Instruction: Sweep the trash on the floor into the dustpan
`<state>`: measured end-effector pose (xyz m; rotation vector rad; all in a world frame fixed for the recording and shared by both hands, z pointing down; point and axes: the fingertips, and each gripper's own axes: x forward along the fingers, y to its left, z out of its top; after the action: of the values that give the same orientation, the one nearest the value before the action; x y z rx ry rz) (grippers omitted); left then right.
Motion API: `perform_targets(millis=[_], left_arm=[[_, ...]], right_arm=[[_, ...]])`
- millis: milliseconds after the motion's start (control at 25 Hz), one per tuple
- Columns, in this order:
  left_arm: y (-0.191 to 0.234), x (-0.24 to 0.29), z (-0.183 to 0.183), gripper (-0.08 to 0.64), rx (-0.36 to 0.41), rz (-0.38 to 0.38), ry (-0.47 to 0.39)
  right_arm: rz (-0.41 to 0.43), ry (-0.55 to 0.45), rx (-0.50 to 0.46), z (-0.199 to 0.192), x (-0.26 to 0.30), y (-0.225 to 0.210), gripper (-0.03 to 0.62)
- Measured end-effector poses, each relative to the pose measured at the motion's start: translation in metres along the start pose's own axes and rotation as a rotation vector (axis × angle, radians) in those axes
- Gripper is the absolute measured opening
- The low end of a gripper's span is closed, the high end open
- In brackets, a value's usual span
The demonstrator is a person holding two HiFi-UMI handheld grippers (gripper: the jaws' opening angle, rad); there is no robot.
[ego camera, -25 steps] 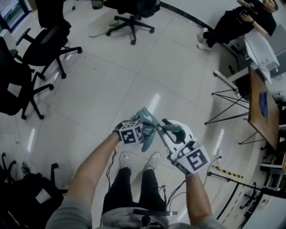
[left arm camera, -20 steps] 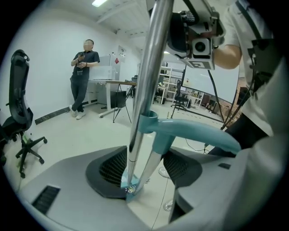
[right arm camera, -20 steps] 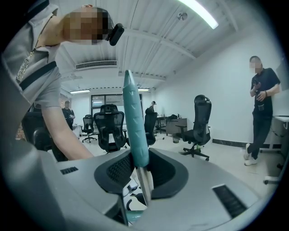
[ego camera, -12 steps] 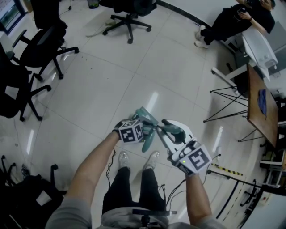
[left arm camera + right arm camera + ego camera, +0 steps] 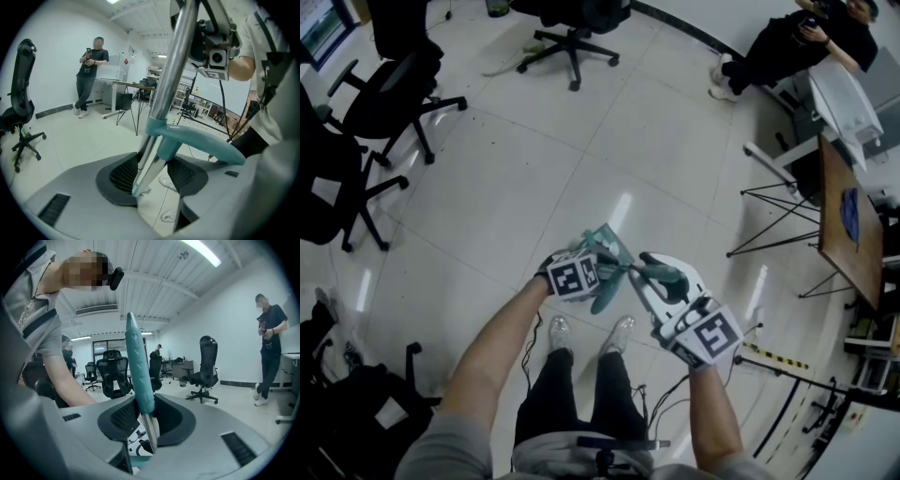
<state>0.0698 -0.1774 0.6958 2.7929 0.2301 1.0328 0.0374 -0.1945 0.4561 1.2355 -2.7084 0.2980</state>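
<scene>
In the head view my two grippers meet at waist height over the white floor (image 5: 534,178). A silver pole (image 5: 171,70) with a teal bracket (image 5: 197,138) runs between the jaws of my left gripper (image 5: 152,176) (image 5: 602,270). The jaws are closing: the pole leans on the left pad (image 5: 124,173) and a thin gap shows at the right pad. My right gripper (image 5: 145,420) (image 5: 664,284) is shut on a pole with a ribbed teal handle (image 5: 138,366). A flat teal piece (image 5: 607,246) shows between the hands. I cannot make out any trash near my feet.
Black office chairs (image 5: 572,28) (image 5: 394,94) stand at the far and left sides. A pale strip (image 5: 508,64) lies by the far chair. A person in black (image 5: 806,42) is by a desk (image 5: 848,225) at the right. Cables trail by my shoes (image 5: 591,333).
The left gripper has rolled slightly around the pole and its jaws stand a little narrower. Both hands keep their place; the right gripper's hold looks the same.
</scene>
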Motion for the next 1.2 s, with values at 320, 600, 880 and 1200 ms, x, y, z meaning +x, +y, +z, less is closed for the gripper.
perform_targets(millis=[320, 600, 880, 1200], left_arm=[[0.0, -0.002, -0.01, 0.212, -0.094, 0.042, 0.003], [0.011, -0.046, -0.029, 0.213, -0.216, 0.181, 0.01], [0.007, -0.135, 0.015, 0.155, -0.295, 0.375, -0.152], [-0.026, -0.225, 0.118, 0.003, -0.247, 0.497, -0.419]], right_arm=[[-0.049, -0.002, -0.027, -0.003, 0.001, -0.005, 0.101], [-0.096, 0.052, -0.015, -0.004, 0.008, -0.006, 0.214], [-0.194, 0.023, 0.042, 0.015, -0.02, -0.01, 0.275], [-0.256, -0.119, 0.113, 0.076, -0.063, 0.006, 0.275]])
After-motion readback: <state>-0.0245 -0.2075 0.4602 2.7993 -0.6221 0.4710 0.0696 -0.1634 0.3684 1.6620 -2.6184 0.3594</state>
